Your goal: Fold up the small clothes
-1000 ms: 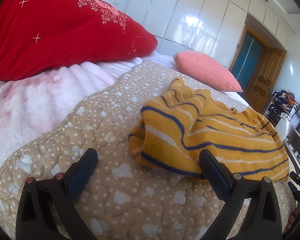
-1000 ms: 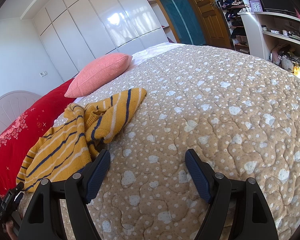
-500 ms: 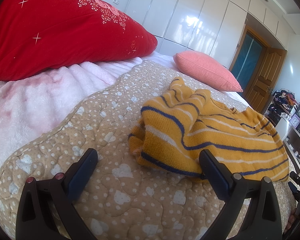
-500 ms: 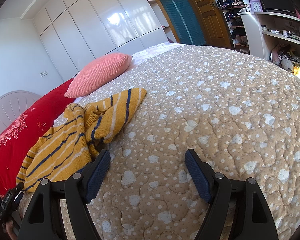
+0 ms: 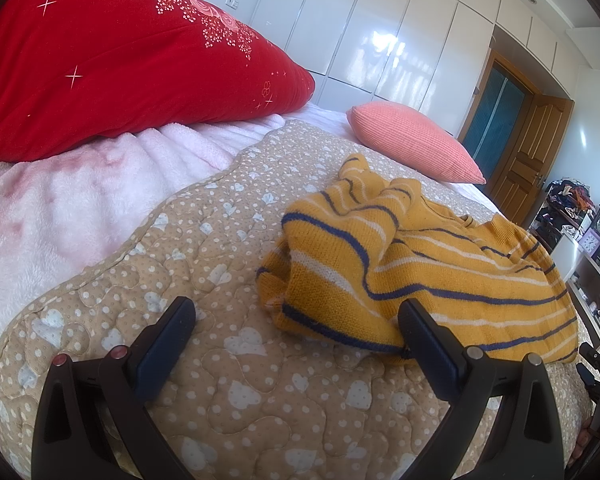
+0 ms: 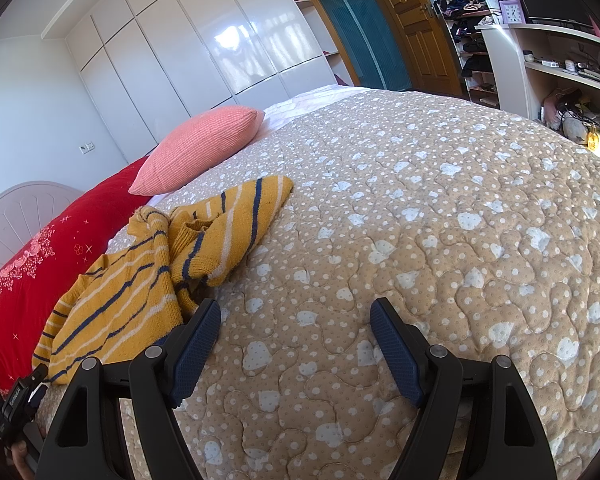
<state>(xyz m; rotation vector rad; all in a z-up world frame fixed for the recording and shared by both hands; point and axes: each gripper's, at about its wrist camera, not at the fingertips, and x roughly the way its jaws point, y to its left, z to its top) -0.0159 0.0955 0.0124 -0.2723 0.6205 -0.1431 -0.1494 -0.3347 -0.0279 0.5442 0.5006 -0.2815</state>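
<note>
A small yellow knit sweater [image 5: 412, 268] with navy and white stripes lies crumpled on the beige quilted bedspread [image 5: 220, 240]. It also shows in the right wrist view [image 6: 160, 272], at the left. My left gripper [image 5: 296, 316] is open and empty, low over the quilt, its right finger close to the sweater's near hem. My right gripper [image 6: 296, 316] is open and empty, its left finger beside the sweater's edge. One sleeve lies folded over the body.
A big red pillow [image 5: 120, 56] and a pink fleece blanket [image 5: 60, 208] lie left of the sweater. A pink cushion [image 5: 412, 144] lies behind it. White wardrobes, a wooden door [image 6: 416, 24] and cluttered shelves [image 6: 560, 76] stand beyond the bed.
</note>
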